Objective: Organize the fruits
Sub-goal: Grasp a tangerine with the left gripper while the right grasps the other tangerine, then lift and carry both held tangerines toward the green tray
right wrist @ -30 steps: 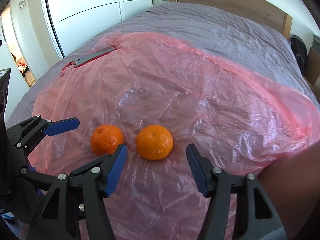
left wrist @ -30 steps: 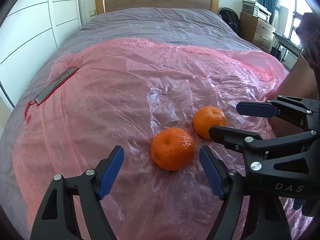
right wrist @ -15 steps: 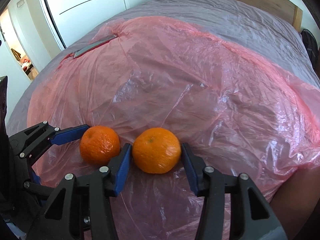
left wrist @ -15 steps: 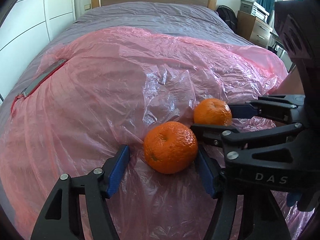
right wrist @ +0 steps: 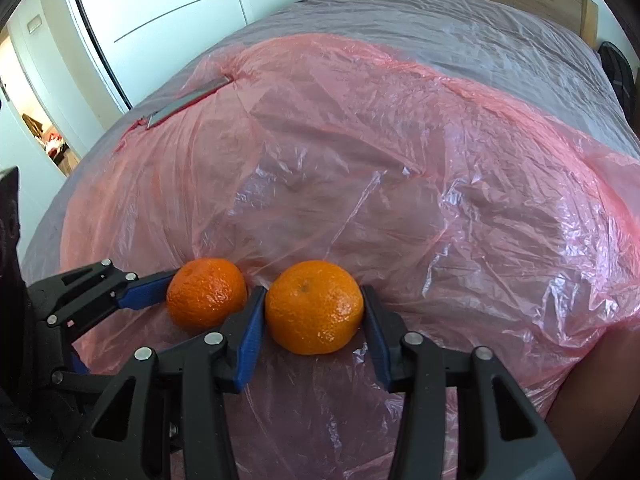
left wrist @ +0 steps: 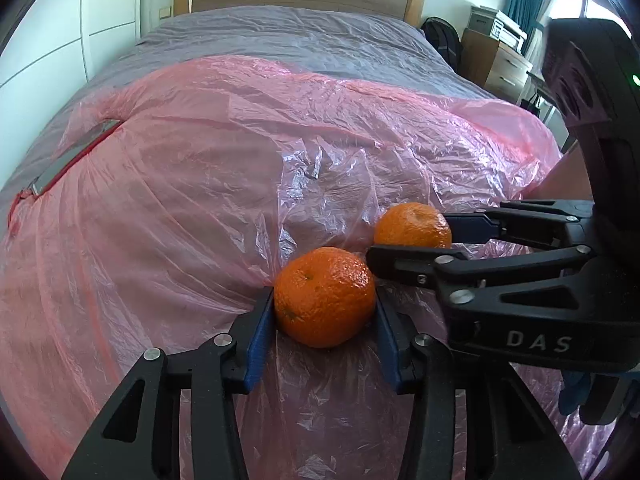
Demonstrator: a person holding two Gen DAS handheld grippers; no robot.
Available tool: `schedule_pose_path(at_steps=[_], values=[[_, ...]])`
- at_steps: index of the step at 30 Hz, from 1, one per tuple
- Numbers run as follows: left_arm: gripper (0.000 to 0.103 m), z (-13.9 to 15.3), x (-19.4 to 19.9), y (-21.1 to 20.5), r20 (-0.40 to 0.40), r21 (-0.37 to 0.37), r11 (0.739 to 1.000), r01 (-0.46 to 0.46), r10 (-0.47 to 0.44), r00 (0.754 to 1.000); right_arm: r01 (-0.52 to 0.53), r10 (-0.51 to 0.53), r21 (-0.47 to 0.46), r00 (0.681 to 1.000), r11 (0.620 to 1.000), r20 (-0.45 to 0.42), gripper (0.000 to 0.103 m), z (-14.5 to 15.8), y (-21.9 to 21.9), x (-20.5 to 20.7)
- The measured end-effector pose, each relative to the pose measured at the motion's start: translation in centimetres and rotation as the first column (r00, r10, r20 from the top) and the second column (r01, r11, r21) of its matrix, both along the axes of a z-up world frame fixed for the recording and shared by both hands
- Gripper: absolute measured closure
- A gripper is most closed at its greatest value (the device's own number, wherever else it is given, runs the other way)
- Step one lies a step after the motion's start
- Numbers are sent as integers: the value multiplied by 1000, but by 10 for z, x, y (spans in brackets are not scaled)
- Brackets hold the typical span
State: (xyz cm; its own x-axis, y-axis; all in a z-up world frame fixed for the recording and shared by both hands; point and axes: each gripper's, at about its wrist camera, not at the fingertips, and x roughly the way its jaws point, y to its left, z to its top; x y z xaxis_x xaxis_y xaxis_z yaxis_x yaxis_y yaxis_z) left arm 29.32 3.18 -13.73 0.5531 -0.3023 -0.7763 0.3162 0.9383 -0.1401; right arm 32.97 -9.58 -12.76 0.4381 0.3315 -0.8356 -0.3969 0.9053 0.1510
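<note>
Showing two oranges side by side on a pink plastic sheet [left wrist: 200, 184] spread over a grey bed [left wrist: 304, 36], each fruit caught between the fingers of its own gripper. Left gripper [left wrist: 325, 312] reaching in from below in the left wrist view, blue pads flush against both flanks of the left orange [left wrist: 325, 298], jaws having just been closing and now pressed onto it. Right gripper [right wrist: 314, 322] doing the same in the right wrist view, pads tight to both sides of the right orange [right wrist: 314, 307], jaws likewise just closed in and now clamped on the fruit. Both fruits resting on the sheet, not yet raised, near the bed's near edge. Lying very close together, with one right finger [right wrist: 248, 332] wedged in the narrow gap between them and nearly against the left fruit. Each orange sitting straight ahead of its own fingers, so neither hand needing to cross over. Round and slightly flattened, no real long axis; stem dimples facing up and a little away from the cameras. Skins bright orange, pebbled, glossy where daylight hits. Likely next: lifting straight up, keeping the two grippers from knocking each other and the loose, crinkled film from clinging and dragging.
</note>
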Motion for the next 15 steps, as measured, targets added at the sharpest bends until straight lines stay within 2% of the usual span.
schedule_pose_path(at_steps=[5,15], values=[[62,6,-2,6,6,-19,1000,-18,18,1000,24,-25,28,999,999,30,34,15,-7,-11],[62,22,-22,7,31,-15,999,-33,33,999,66,-66,8,992,998,104,34,48,-23,-47]])
